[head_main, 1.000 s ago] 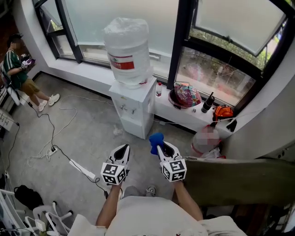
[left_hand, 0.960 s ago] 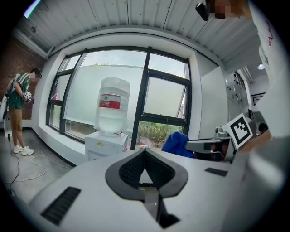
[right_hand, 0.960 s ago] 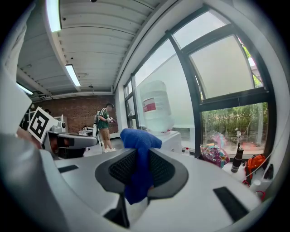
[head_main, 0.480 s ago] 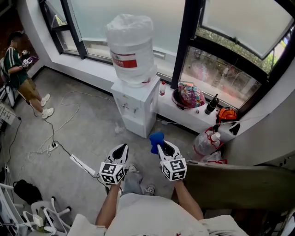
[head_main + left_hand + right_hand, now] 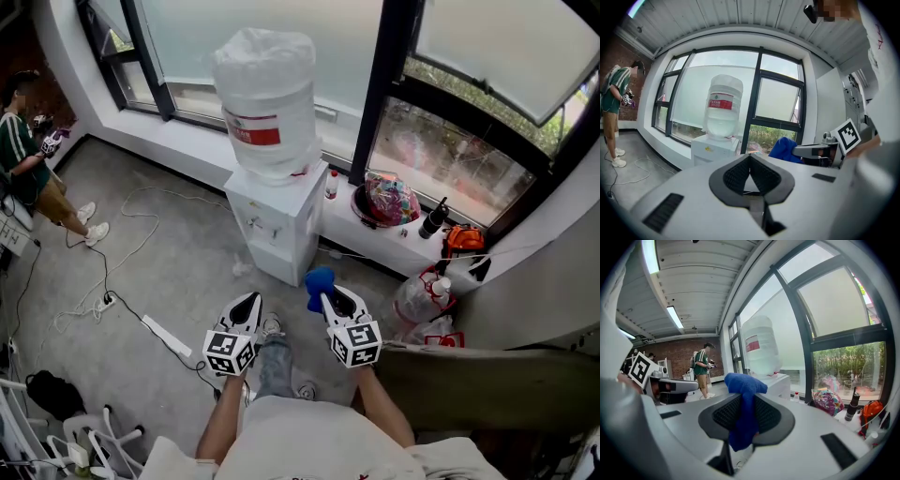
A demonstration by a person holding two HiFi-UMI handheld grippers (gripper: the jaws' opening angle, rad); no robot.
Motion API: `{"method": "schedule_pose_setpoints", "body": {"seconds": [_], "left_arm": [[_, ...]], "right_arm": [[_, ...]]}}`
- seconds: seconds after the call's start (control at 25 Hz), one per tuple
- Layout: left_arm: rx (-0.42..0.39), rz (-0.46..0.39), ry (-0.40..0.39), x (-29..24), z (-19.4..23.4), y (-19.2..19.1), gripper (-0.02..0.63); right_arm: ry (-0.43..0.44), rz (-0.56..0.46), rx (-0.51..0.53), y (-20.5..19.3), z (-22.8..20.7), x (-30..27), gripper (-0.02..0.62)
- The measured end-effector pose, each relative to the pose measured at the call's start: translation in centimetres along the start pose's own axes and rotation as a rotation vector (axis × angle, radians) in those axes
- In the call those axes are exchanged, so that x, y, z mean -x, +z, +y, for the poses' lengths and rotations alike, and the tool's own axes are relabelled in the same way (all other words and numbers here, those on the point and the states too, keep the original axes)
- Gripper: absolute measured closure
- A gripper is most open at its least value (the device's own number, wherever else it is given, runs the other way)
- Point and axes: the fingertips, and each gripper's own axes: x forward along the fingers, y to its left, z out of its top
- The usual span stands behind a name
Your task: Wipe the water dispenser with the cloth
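Wide first: a grey concrete floor [image 5: 187,272] runs up to a low white window ledge [image 5: 173,141]. Standing on that floor, backed against the ledge's front edge, is the white box-shaped water dispenser [image 5: 277,225], with a big clear upturned water bottle [image 5: 265,94] on top. Over at the floor's left edge there's a person in a green shirt [image 5: 21,141], well away from the action.

Down at the near edge of the floor, both grippers are held out side by side, pointing at the dispenser. The left gripper [image 5: 250,302] has its jaws drawn together with nothing between them, so it's empty. The right gripper [image 5: 328,302] is clamped on the small blue cloth [image 5: 740,383]. The fabric bunches up above the jaw tips and hangs down between the dark pads.

So where are we in the job? By my read this is the approach. The cloth is in hand but well apart from the dispenser, and no wiping contact has been made.

The next move, I'd say, calls for closing that gap and carrying the right gripper forward until the bunched cloth lies flat on the cabinet's top or front face. The clamp needs to stay firm so the fabric doesn't slip out under the rubbing. The empty left gripper is free to steady things.
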Motion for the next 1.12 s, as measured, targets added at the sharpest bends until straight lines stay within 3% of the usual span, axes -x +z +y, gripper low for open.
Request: {"method": "schedule_pose_setpoints", "body": {"seconds": [0.56, 1.12], "left_arm": [[0.011, 0.011, -0.016, -6.9, 6.6, 1.6, 0.595], [0.017, 0.001, -0.063, -15.7, 15.4, 7.3, 0.595]], "right_arm": [[-0.025, 0.023, -0.014, 1.1, -2.5, -8.3, 0.508], [-0.068, 0.064, 0.002, 5.0, -4.9, -18.9, 0.508]]}}
